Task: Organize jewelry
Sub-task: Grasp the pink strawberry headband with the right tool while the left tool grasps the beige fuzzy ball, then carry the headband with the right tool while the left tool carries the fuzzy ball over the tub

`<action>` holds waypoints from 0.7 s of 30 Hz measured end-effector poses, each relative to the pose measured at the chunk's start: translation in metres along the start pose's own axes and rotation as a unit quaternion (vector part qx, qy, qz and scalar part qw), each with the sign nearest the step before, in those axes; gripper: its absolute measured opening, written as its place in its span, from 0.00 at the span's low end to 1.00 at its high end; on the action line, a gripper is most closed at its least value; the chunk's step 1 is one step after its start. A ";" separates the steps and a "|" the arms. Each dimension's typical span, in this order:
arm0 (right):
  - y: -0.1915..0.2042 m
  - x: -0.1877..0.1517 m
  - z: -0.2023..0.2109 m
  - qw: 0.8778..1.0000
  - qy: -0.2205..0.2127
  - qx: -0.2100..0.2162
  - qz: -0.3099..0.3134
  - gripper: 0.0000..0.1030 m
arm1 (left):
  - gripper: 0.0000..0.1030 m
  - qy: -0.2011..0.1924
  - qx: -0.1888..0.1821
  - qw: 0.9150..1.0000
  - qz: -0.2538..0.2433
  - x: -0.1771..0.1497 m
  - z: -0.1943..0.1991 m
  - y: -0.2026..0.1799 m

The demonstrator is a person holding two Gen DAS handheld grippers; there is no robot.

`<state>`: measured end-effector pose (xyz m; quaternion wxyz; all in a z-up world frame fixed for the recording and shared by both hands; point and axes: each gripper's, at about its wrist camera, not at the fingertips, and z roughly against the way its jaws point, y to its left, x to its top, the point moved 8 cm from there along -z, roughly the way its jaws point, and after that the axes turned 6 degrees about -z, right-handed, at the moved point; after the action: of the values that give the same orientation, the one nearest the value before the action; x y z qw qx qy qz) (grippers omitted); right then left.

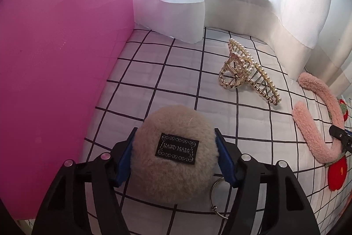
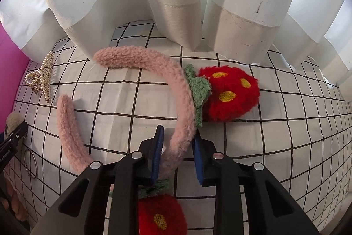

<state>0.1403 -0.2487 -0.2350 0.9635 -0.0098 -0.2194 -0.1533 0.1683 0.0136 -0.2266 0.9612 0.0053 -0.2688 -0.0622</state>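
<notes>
My left gripper [image 1: 175,153] is shut on a beige fluffy pompom keychain [image 1: 173,160] with a black "HAND MADE" label; its metal ring [image 1: 216,197] hangs beside the right finger. A gold pearl hair claw [image 1: 248,72] lies further ahead on the checked cloth; it also shows in the right wrist view [image 2: 40,77]. My right gripper [image 2: 177,153] is shut on the band of a pink fuzzy headband [image 2: 182,102] with two red strawberry plushes [image 2: 231,95]; the second strawberry [image 2: 161,215] lies under the fingers. The headband also shows in the left wrist view [image 1: 308,124].
A white cloth with a black grid [image 2: 123,102] covers the surface. White curtains [image 2: 176,3] hang at the back. A pink wall or panel [image 1: 55,58] stands on the left. The left gripper and pompom [image 2: 13,124] show at the right view's left edge.
</notes>
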 end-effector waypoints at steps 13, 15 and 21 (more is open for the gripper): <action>-0.005 -0.016 0.038 0.998 -0.039 0.039 -0.012 0.09 | 0.49 -0.031 -0.025 0.999 -0.007 -0.010 0.038 -0.005; -0.010 -0.019 0.053 0.998 -0.049 0.044 -0.012 0.09 | 0.49 -0.037 -0.032 0.999 -0.010 -0.010 0.049 -0.010; -0.031 -0.007 0.103 0.996 -0.076 0.054 -0.002 0.09 | 0.49 -0.061 -0.051 0.997 -0.020 -0.005 0.082 -0.022</action>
<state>0.0815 -0.2667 -0.1464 0.9429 0.0314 -0.2997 -0.1421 0.1194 -0.0059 -0.1596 0.9406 -0.0422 -0.3234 -0.0948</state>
